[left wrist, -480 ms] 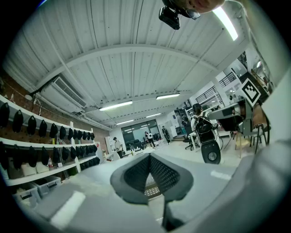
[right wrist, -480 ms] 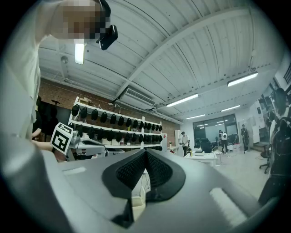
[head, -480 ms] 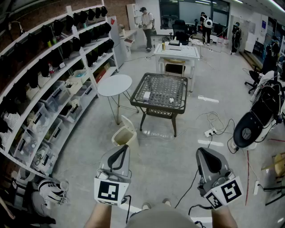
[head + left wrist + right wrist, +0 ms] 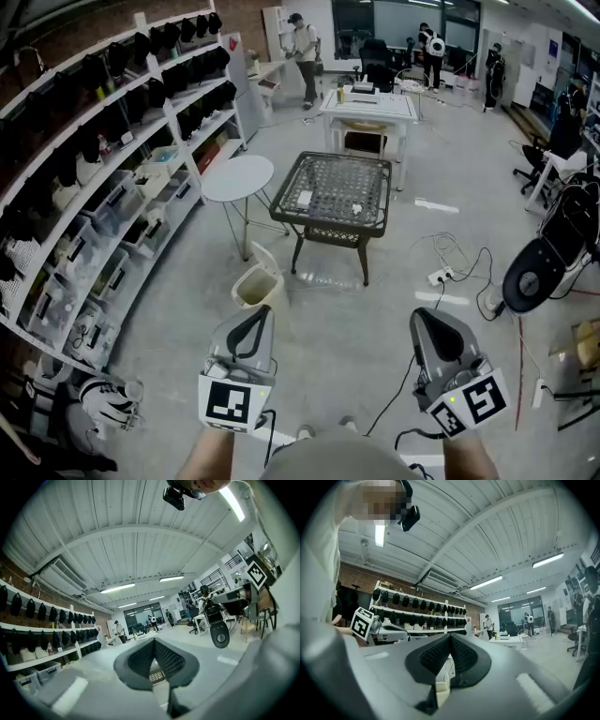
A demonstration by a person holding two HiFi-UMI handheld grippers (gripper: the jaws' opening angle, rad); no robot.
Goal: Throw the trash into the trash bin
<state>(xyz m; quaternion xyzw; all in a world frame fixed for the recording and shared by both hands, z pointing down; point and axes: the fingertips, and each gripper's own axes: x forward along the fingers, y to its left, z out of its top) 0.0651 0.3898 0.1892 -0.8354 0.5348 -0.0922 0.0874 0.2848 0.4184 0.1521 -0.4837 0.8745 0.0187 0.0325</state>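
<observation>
Head view, looking steeply down: left tongs [image 4: 253, 317] and right tongs [image 4: 427, 321] are pointing level over a concrete floor [image 4: 356, 328], both clenched and carrying nothing. A cream trash bin [image 4: 258, 286], its lid tipped up, is standing on the floor just ahead of the left tongs, so it is nearer that hand. Beyond it, two small white scraps of trash [image 4: 307, 199] are lying on a dark lattice tabletop [image 4: 370, 183], straight ahead and well apart from both tongs. They are too small to show a long axis.

Left gripper view: the ribbed pads [image 4: 140, 658] are meeting at their tips with nothing between them, and the lattice tabletop is showing below.

Right gripper view: the pads are pressing together, empty, and what looks like the trash bin is peeking beneath.

No writing is readable. Only black-and-white square markers [image 4: 228, 401] are showing on the cubes.
</observation>
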